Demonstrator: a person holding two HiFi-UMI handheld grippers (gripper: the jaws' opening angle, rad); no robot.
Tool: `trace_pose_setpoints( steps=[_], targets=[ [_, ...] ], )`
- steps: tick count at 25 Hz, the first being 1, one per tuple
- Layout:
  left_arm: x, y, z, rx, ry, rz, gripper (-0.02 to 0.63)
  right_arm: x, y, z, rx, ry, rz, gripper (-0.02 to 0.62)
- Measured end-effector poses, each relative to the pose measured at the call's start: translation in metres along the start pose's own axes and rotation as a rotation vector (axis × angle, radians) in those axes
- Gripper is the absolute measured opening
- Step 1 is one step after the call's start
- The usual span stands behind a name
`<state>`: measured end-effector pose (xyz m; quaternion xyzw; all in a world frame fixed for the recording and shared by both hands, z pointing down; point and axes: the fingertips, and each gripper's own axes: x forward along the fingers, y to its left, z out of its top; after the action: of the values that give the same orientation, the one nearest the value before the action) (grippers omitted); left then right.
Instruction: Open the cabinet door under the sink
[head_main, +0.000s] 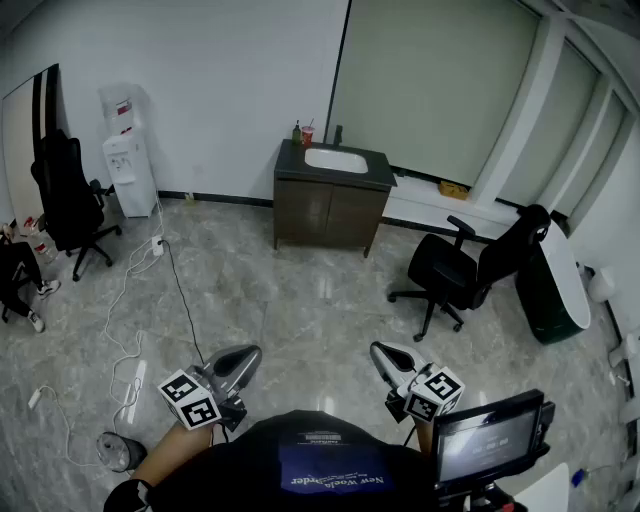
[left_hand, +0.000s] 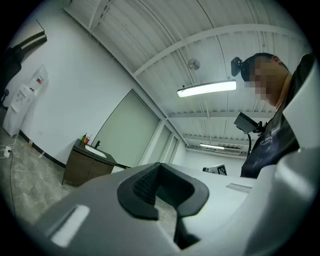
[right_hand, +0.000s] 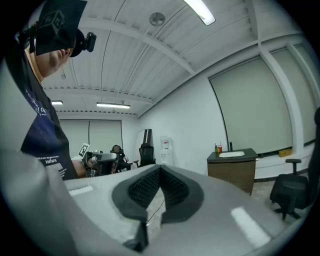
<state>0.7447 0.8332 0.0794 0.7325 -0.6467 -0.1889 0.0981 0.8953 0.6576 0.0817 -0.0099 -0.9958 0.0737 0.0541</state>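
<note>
The brown sink cabinet (head_main: 328, 212) stands against the far wall across the room, both its doors closed, with a white basin (head_main: 335, 158) set in its dark top. It also shows small in the left gripper view as the cabinet (left_hand: 84, 167) and in the right gripper view as the cabinet (right_hand: 232, 169). My left gripper (head_main: 243, 360) and right gripper (head_main: 384, 354) hang low in front of me, far from the cabinet. The left gripper (left_hand: 167, 194) and the right gripper (right_hand: 154, 194) both have their jaws together with nothing between them.
A black office chair (head_main: 462, 270) stands on the floor right of the cabinet, another chair (head_main: 68, 200) at the far left by a water dispenser (head_main: 128, 160). Cables (head_main: 130, 300) trail over the tiles at the left. A small screen (head_main: 488, 440) sits by my right side.
</note>
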Motion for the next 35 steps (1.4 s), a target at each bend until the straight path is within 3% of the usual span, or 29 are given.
trace_pose_setpoints(
  steps=[13,18,24,31,35],
  targets=[
    [-0.003,0.004,-0.004,-0.019,0.003,0.004,0.0,0.011,-0.001,-0.004,-0.007,0.012,0.016,0.0],
    [-0.018,0.022,0.005,-0.027,0.0,-0.004,0.0,0.032,-0.009,-0.006,0.066,0.0,-0.006,0.0],
    [-0.044,0.05,0.007,-0.052,0.018,0.014,0.0,0.053,0.004,-0.011,0.058,0.014,-0.024,0.0],
    [-0.03,0.077,0.004,-0.074,0.054,-0.008,0.0,0.066,-0.011,-0.022,0.058,0.031,-0.079,0.002],
    [0.005,0.089,-0.003,-0.062,0.06,-0.024,0.0,0.07,-0.049,-0.026,0.072,0.031,-0.082,0.002]
  ],
)
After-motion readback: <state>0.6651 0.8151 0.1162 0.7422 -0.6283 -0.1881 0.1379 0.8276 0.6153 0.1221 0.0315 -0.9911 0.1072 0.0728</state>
